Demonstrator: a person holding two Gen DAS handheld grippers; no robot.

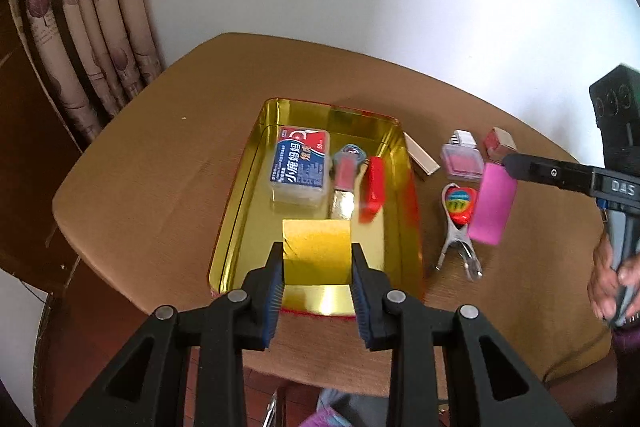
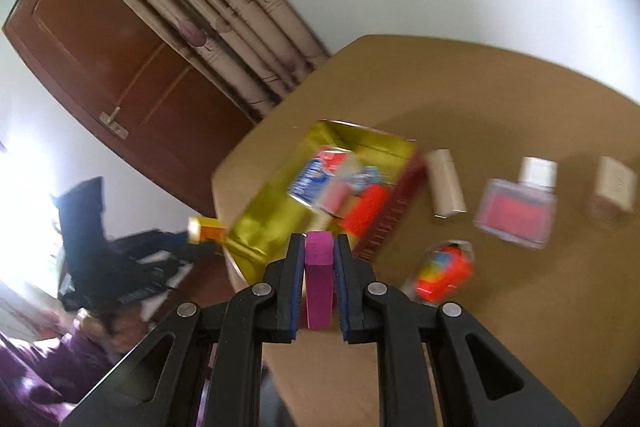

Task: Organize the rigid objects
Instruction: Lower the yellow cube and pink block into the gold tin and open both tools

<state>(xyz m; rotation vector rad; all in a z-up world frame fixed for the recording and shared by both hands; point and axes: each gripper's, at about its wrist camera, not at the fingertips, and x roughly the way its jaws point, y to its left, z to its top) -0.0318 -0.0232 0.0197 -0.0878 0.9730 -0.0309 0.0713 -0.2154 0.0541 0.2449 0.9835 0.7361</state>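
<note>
My left gripper (image 1: 317,255) is shut on a gold box (image 1: 316,249) and holds it over the near end of the gold tin tray (image 1: 240,199). In the tray lie a floss pick box (image 1: 301,165), a small pink-and-blue item (image 1: 347,165) and a red block (image 1: 373,189). My right gripper (image 2: 319,247) is shut on a magenta block (image 2: 319,277), held above the table right of the tray; the block also shows in the left wrist view (image 1: 491,205). The right wrist view is motion blurred.
On the brown table (image 1: 160,167) right of the tray lie a colourful nail clipper (image 1: 460,219), a cream box (image 1: 420,159), a pink clear-cased bottle (image 1: 461,157) and a small pink-and-cream box (image 1: 498,143). Curtains (image 1: 88,27) and a wooden door (image 2: 104,59) stand behind.
</note>
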